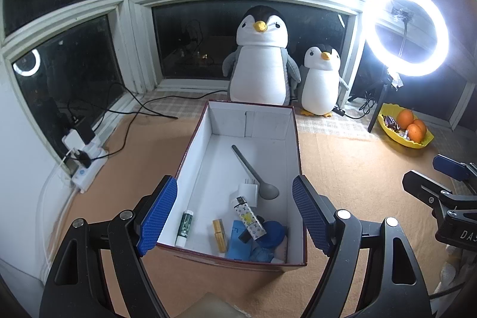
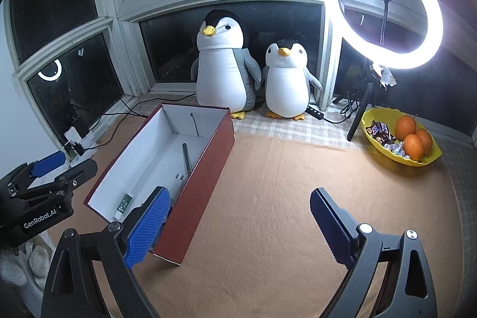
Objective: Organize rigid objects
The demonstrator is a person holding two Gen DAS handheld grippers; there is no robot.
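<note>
Both the left gripper and the right gripper are held wide open and empty, while the spoon, lighter and other small items are contained in the box.

One open box in the middle, holding one grey spoon, one white plug and one lighter. Two plush penguins far behind. Three oranges in one yellow bowl, far right. One ring light.

Both wrist views: box, penguins.
</note>
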